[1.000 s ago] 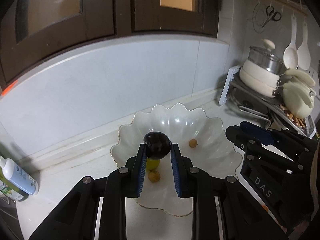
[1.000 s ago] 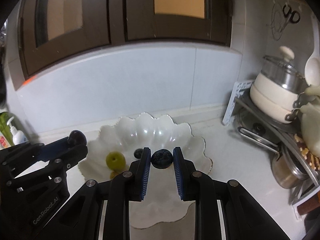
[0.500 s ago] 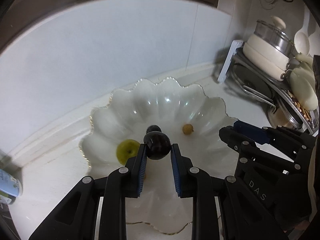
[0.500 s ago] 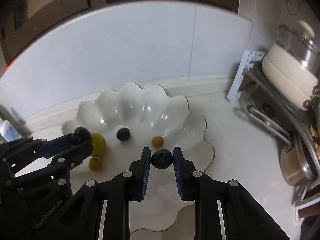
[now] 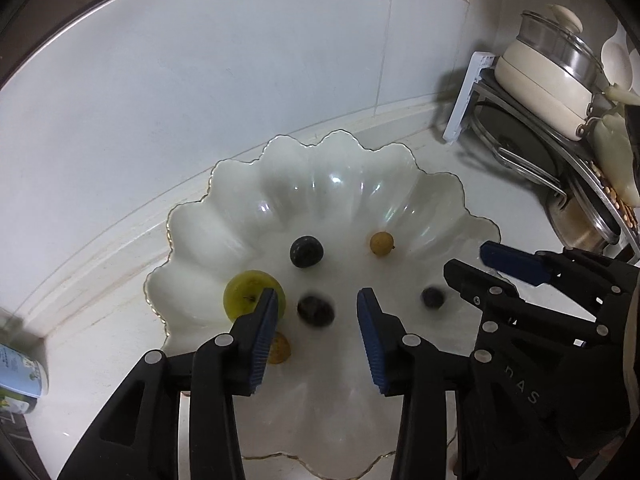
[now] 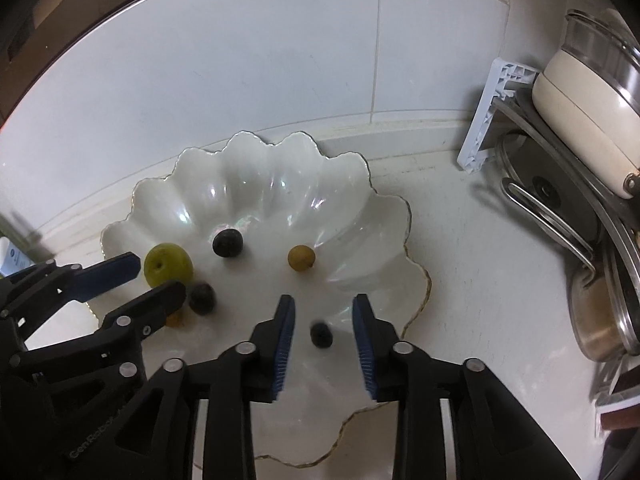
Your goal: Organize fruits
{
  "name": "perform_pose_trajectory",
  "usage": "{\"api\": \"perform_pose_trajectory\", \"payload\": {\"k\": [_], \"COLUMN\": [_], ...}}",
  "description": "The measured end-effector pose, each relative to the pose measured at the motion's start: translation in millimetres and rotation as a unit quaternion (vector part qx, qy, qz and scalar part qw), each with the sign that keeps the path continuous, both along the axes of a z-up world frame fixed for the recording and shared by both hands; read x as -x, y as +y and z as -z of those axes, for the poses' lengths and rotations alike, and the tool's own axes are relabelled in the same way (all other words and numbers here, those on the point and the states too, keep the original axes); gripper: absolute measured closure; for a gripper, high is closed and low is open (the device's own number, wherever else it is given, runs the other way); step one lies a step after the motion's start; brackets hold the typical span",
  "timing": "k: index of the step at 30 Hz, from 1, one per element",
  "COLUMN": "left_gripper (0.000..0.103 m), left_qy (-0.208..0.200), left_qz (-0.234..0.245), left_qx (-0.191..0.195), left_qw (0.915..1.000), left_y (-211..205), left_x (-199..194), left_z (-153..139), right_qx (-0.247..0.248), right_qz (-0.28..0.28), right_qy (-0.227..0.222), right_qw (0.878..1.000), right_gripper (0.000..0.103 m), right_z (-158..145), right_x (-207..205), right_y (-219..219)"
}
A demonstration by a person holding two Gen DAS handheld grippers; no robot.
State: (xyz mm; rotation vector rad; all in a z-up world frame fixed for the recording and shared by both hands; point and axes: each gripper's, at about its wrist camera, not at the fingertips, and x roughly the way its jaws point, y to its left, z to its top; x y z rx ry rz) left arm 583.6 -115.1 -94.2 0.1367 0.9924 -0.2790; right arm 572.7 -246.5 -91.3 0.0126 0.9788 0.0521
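Note:
A white scalloped bowl (image 5: 340, 168) (image 6: 256, 176) sits on the counter. In it lie a green fruit (image 5: 246, 292) (image 6: 167, 265), a dark plum (image 5: 306, 251) (image 6: 227, 242), a small tan fruit (image 5: 381, 243) (image 6: 301, 257) and another tan one (image 5: 280, 350) at the near left. My left gripper (image 5: 316, 312) is open over the bowl, with a blurred dark plum (image 5: 315, 311) (image 6: 201, 298) below its fingers. My right gripper (image 6: 323, 332) is open, with a blurred blueberry (image 6: 321, 335) (image 5: 433, 298) between its fingers.
A dish rack (image 5: 520, 136) with a cream pot (image 5: 548, 76) (image 6: 588, 92) and steel pans (image 6: 600, 320) stands at the right. A white bottle (image 5: 20, 372) is at the left. The tiled wall (image 5: 240, 80) is behind the bowl.
Both grippers have opened over the bowl. The left one let go of the dark plum and the right one let go of the blueberry; both fruits now drop into the bowl.

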Motion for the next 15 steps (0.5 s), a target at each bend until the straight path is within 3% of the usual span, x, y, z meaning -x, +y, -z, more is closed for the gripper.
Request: {"api": "perform_pose_trajectory", "payload": {"k": [2, 9, 15], "left_gripper": [0.056, 0.053, 0.044], "left_qy": [-0.003, -0.013, -0.043], "left_qz": [-0.004, -0.014, -0.017], "left_qx": [-0.004, -0.017, -0.018], "left_qw": [1.0000, 0.9997, 0.9988], "left_y": [1, 8, 10], "left_x": [2, 13, 34], "left_z": [-2, -13, -33], "right_qx": [0.000, 0.008, 0.010], "right_qz": [-0.001, 0.005, 0.010], "right_qy": [-0.001, -0.013, -0.035], "right_qw": [1.000, 1.000, 0.999], "right_gripper": [0.065, 0.065, 0.065], "right_z": [-2, -12, -28], "right_x": [1, 12, 31], "right_y": [0, -2, -3]}}
